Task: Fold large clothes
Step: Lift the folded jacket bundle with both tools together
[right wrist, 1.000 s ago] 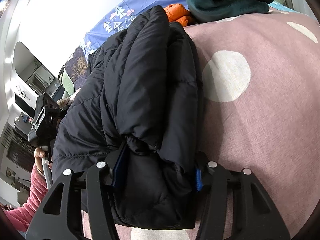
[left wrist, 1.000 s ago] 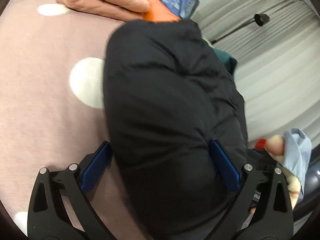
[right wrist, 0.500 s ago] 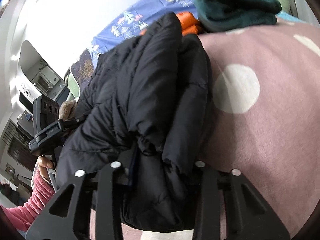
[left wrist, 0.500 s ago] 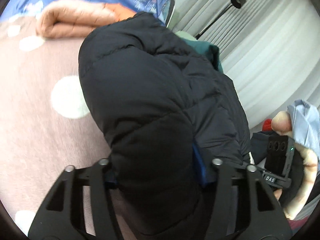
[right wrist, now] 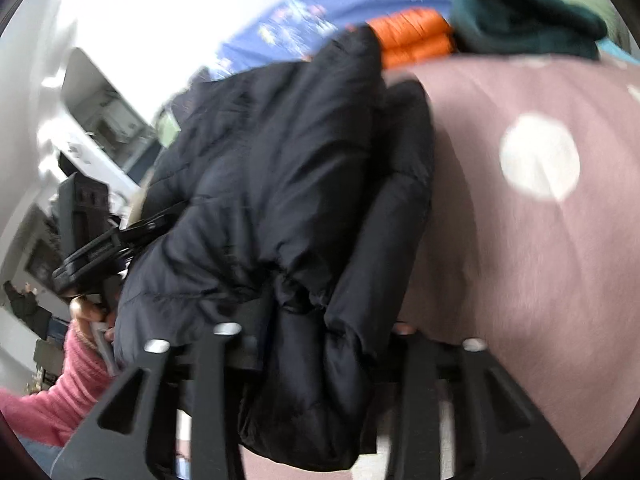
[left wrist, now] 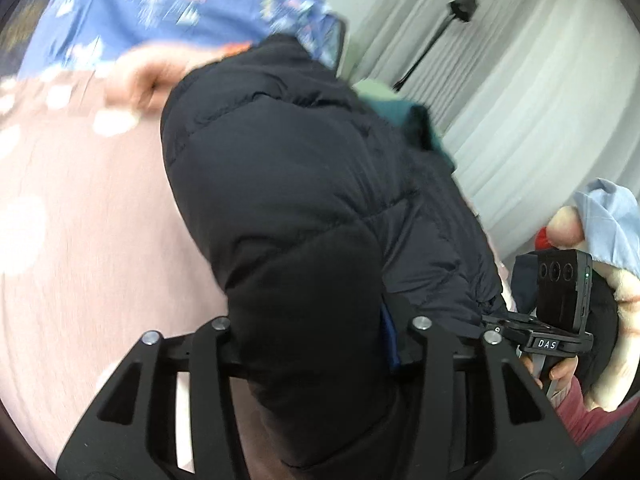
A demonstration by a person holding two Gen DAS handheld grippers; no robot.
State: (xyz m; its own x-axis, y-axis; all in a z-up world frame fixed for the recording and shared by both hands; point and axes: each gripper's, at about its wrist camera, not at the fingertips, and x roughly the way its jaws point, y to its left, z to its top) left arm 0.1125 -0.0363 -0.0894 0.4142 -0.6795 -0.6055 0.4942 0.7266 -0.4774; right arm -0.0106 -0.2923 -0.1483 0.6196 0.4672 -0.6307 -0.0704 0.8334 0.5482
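Lifted up off the pink spotted bed cover (left wrist: 80, 264) since a moment ago: black puffy coat (left wrist: 304, 208), folded thick, squeezed in left gripper (left wrist: 316, 332) and right gripper (right wrist: 316, 336), both loosening slightly, ready for putting away.

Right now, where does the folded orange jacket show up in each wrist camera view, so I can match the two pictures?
Left wrist view: only a blurred sliver of the orange jacket shows, top centre, just above the black puffer jacket.
Right wrist view: it is clear at top centre-right, just left of the dark green garment.
Shared landmark: the blue patterned cloth lies behind it in both.
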